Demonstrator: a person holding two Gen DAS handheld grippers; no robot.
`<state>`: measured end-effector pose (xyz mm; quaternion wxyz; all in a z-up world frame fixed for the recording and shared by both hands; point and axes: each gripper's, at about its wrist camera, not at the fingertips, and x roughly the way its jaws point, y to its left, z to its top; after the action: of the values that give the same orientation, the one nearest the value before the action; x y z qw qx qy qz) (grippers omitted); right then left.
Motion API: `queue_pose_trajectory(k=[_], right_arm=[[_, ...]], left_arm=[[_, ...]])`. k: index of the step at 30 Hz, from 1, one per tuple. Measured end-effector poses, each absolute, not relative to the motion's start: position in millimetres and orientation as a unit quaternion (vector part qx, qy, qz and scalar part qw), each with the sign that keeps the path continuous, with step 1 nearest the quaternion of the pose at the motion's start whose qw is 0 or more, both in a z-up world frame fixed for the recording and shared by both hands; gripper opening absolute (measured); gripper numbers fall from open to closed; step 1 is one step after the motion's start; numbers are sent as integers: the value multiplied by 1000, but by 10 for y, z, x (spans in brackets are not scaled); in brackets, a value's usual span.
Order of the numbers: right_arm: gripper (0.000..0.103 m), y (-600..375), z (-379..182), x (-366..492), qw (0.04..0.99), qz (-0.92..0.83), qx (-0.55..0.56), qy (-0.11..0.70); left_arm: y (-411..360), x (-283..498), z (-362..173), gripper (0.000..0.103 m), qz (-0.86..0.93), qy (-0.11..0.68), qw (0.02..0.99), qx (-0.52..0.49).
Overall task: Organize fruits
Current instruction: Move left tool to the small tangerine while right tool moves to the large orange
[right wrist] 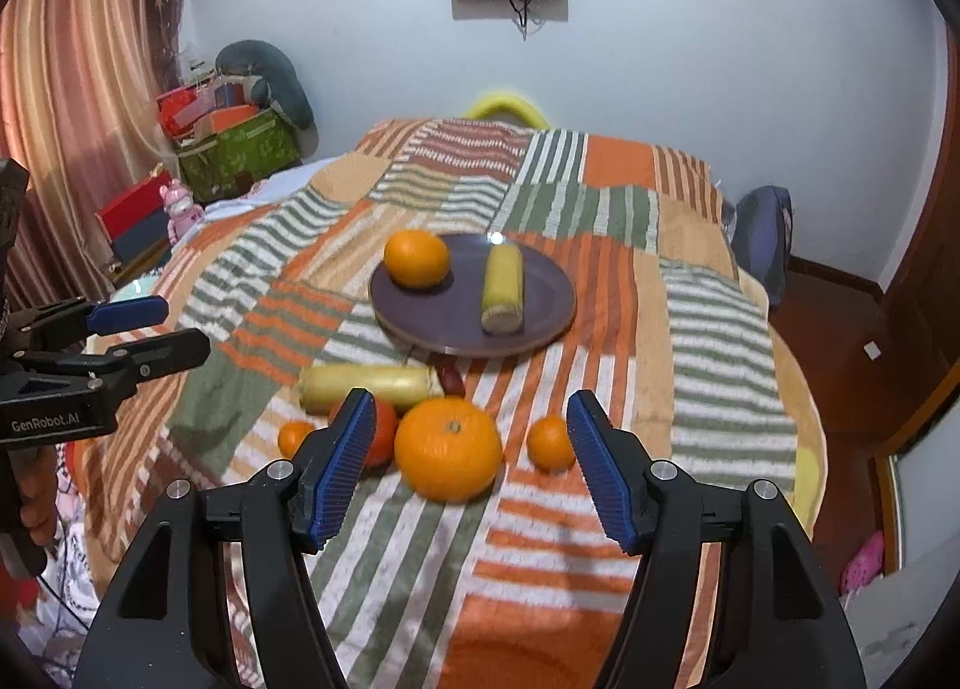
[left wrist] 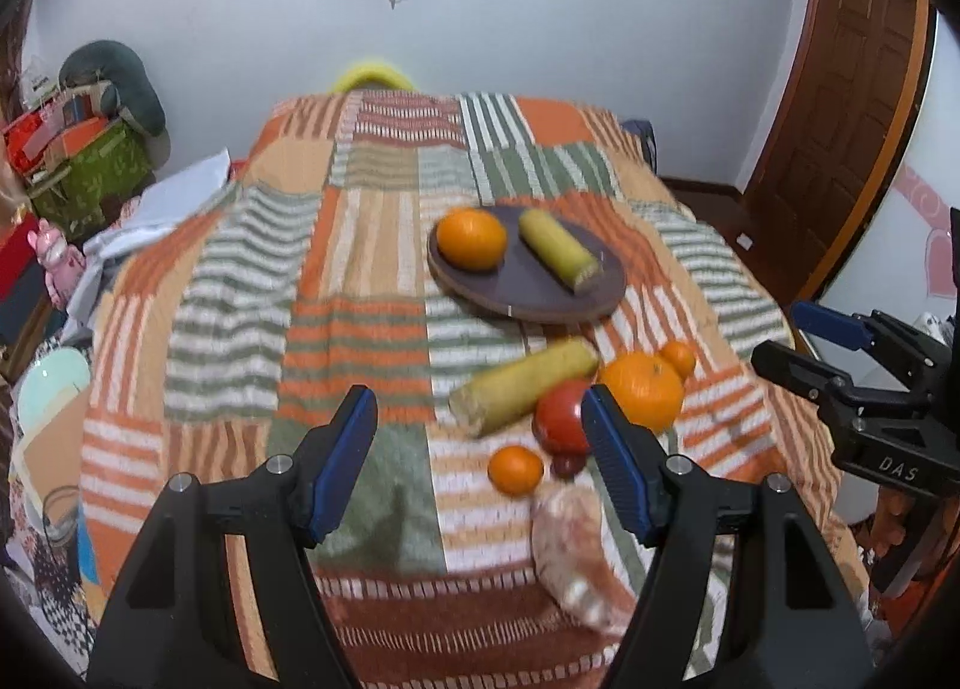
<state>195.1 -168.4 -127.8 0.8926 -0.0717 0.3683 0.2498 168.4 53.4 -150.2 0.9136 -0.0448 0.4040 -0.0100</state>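
A dark round plate (right wrist: 540, 305) (left wrist: 534, 293) sits mid-table and holds an orange (right wrist: 416, 258) (left wrist: 471, 238) and a corn cob (right wrist: 503, 288) (left wrist: 558, 250). In front of it on the striped cloth lie a second corn cob (right wrist: 366, 386) (left wrist: 523, 394), a red tomato (right wrist: 384, 431) (left wrist: 561, 416), a big orange (right wrist: 449, 448) (left wrist: 643, 389), two small oranges (right wrist: 550, 442) (left wrist: 516, 469) and a small dark red fruit (right wrist: 451, 378). My right gripper (right wrist: 468, 452) is open, hovering just before the big orange. My left gripper (left wrist: 480, 449) is open and empty beside the tomato.
The table is covered by an orange, green and white striped cloth (right wrist: 600, 197). A pale wrapped object (left wrist: 573, 545) lies near the front edge. Boxes and a pillow (right wrist: 240, 137) stand at the back left, curtains at the left, a wooden door (left wrist: 840, 119) at the right.
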Motion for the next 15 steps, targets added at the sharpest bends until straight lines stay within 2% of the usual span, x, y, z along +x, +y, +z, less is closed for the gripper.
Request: queue_pose_trajectory(k=[10,15], right_arm=[[64,-1561,-1736,1922,866,261,-88,419],[64,-1517,-1888,2013,857,264,-85,435]], left_arm=[[504,1686,-2116,70,-22,462,883,-79],[471,1781,-2224,65,-31,469,879,-78]])
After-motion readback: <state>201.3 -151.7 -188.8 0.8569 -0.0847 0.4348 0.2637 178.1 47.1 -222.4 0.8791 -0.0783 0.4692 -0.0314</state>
